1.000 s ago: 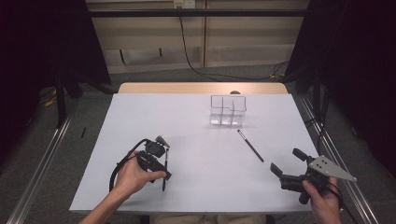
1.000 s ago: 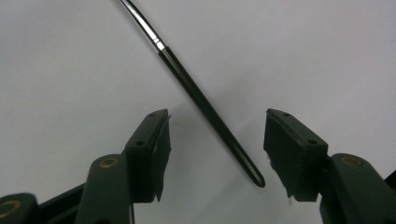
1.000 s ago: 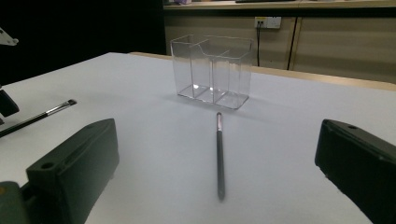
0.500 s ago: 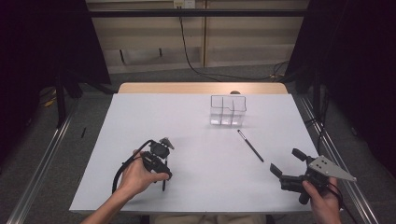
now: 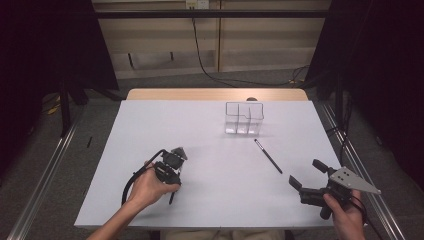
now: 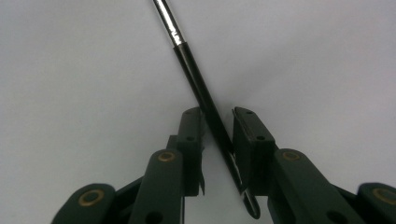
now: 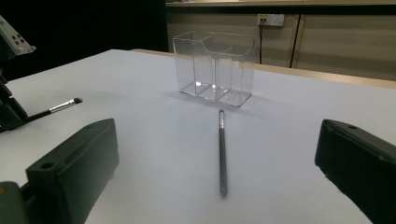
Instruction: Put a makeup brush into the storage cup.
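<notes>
left gripper pinches a brush, open table around.

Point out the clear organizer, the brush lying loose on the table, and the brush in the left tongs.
Clear organizer point(image 5: 244, 119), high view, front wall.
Loose brush point(image 7: 222, 156), right gripper view, mid-handle.
Held brush point(image 6: 198, 81), left gripper view, handle above the jaws.

Matt white table top, smooth, with a pale wood strip showing at its far edge. Clear glossy plastic three-compartment organiser; slim dark matt brush lying before it. Brush with glossy black handle and polished metal ferrule sits between matt black plastic fingers with brass-coloured pivots.
</notes>
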{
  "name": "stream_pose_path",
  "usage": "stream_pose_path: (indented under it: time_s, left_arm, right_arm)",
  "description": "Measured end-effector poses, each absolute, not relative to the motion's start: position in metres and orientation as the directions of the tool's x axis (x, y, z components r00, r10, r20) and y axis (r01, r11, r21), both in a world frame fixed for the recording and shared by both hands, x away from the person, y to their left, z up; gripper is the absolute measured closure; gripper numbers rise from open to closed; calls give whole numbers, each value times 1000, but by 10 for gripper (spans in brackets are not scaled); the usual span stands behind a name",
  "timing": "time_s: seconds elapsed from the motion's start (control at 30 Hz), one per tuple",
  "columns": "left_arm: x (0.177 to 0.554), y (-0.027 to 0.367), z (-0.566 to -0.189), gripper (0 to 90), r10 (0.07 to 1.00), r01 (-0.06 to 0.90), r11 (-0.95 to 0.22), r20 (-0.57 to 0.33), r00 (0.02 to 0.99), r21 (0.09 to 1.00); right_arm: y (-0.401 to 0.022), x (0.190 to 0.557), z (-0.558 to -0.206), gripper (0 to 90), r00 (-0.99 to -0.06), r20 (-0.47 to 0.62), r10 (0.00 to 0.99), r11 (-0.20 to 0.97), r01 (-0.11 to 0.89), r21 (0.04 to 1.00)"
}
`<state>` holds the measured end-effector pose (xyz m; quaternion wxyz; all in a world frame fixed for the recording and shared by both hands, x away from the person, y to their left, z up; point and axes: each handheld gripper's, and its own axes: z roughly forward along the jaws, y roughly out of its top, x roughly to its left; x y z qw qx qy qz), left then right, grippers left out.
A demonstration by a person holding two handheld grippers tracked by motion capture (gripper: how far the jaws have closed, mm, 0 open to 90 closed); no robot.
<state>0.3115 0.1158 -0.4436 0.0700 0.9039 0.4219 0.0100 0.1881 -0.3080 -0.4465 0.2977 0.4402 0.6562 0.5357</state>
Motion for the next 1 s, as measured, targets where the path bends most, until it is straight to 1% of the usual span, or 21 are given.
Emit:
stream_pose_path:
  time_s: [0.03,0.17,0.23,0.27,0.3,0.33,0.37,0.5,0.67,0.83,1.0]
  left_arm:
    - [309,114,-444,740,762,756,-639,-17,647,139]
    - [312,112,-444,753,753,749,-651,-26,658,122]
    - [311,110,-444,756,729,725,-679,-7,684,114]
    - [310,108,-444,763,723,718,-687,-2,691,112]
    - [310,108,-444,804,723,718,-687,-2,691,112]
    - [310,106,-443,804,715,712,-694,-4,699,108]
    - [309,105,-444,843,711,707,-699,-3,703,106]
    - [310,107,-444,845,704,701,-704,-13,710,112]
    - [311,113,-443,846,706,706,-696,-53,706,134]
    - [314,126,-443,846,716,726,-664,-125,687,179]
    - [313,130,-442,846,720,735,-645,-154,676,209]
  right_arm:
    - [-308,188,-447,0,-435,82,897,37,259,965]
    - [-307,189,-447,0,-434,81,897,39,261,965]
    - [-307,188,-447,0,-435,83,896,37,261,965]
    - [-307,188,-447,0,-435,83,897,37,261,965]
    - [-307,188,-447,0,-435,83,897,37,261,965]
    - [-307,188,-446,0,-435,83,897,37,260,965]
    - [-308,188,-447,0,-434,83,897,36,260,965]
    - [-307,188,-446,0,-432,85,898,34,259,965]
    - [-308,188,-447,0,-433,83,897,36,259,965]
    - [-308,189,-447,0,-434,82,897,37,260,965]
    - [-307,189,-447,0,-436,79,896,42,262,964]
